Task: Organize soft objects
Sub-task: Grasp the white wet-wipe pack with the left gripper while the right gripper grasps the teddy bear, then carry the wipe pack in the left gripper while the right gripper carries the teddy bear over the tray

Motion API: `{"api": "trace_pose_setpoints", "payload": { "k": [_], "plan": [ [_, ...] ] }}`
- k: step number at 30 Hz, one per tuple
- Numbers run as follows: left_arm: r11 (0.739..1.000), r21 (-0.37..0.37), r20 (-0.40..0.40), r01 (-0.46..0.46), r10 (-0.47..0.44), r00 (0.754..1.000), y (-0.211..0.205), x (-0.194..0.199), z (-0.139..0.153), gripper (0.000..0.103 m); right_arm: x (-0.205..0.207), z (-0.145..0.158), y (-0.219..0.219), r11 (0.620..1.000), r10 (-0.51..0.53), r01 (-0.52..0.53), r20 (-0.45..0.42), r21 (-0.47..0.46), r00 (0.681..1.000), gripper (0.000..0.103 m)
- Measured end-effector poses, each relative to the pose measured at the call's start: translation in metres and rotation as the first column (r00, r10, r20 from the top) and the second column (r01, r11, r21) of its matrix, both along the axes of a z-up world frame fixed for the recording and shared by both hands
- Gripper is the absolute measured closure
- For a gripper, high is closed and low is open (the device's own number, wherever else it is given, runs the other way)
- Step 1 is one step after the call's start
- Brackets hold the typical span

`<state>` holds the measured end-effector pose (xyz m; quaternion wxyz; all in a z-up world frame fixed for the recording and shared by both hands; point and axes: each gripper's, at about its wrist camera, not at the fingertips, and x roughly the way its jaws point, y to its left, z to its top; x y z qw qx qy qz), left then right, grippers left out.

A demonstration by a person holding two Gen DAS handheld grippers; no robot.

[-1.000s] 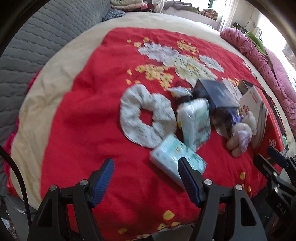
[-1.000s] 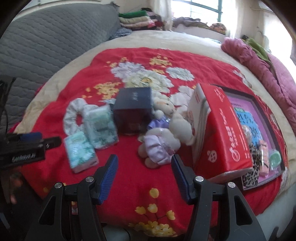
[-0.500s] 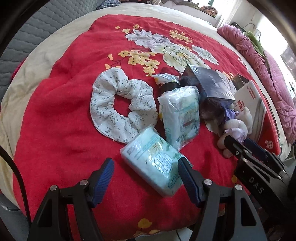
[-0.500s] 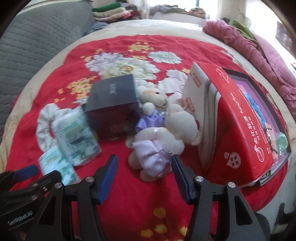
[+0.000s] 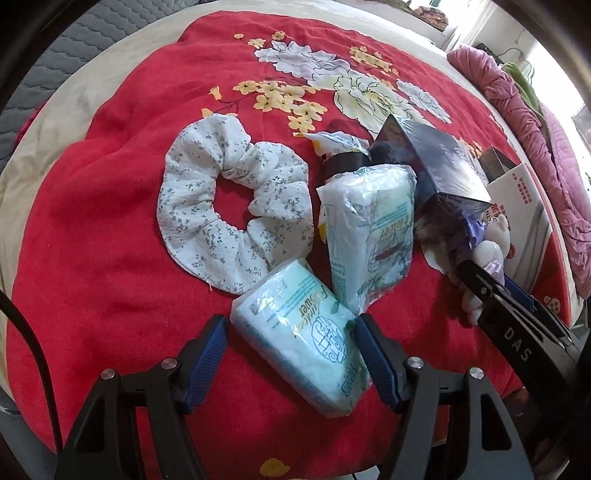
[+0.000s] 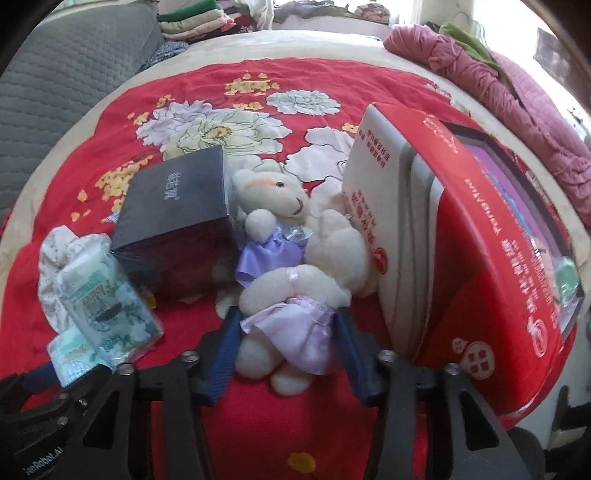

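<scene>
A pale green tissue pack (image 5: 303, 332) lies on the red blanket between the open fingers of my left gripper (image 5: 291, 328). A second tissue pack (image 5: 369, 229) lies just beyond it, beside a white floral scrunchie (image 5: 195, 221). My right gripper (image 6: 288, 325) is open around the lower body of a cream teddy bear in a lilac dress (image 6: 291, 266). The bear leans between a dark box (image 6: 181, 206) and a red box (image 6: 461, 236). Both tissue packs also show at the left of the right wrist view (image 6: 107, 299).
The red box stands open at the right, with a tray of small items (image 6: 535, 236) behind it. A pink quilt (image 6: 517, 92) lies along the bed's right side. A grey headboard (image 6: 55, 85) is at the left. Folded clothes (image 6: 192, 22) sit at the far end.
Both grippers have moved forward and down. The left fingers now flank the near tissue pack, and the right fingers now flank the teddy bear. Both stay open.
</scene>
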<state>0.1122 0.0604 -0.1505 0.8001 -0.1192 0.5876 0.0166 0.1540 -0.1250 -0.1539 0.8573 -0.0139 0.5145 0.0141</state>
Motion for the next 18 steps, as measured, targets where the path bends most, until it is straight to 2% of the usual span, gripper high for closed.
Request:
{"api": "trace_pose_setpoints", "payload": {
  "k": [4,8,14,18],
  "plan": [
    [1.000,0.006,-0.005,0.004,-0.004,1.000,-0.004,0.002,0.000,0.044,-0.005,0.006,-0.003,1.000,0.010,-0.010,0.018,0.015,1.000,0.063],
    [1.000,0.003,-0.003,0.007,-0.007,1.000,-0.004,0.002,0.002,0.054,-0.014,0.020,-0.010,0.997,0.031,-0.034,0.040,0.067,0.999,0.064],
    [1.000,0.014,0.009,0.023,-0.023,1.000,-0.006,-0.004,0.010,0.061,-0.024,0.040,-0.012,0.991,0.066,-0.075,0.084,0.112,0.994,0.064],
    [1.000,0.009,0.020,0.025,-0.026,0.999,-0.003,-0.014,0.018,0.062,-0.030,0.052,-0.013,0.986,0.083,-0.097,0.105,0.136,0.991,0.064]
  ]
}}
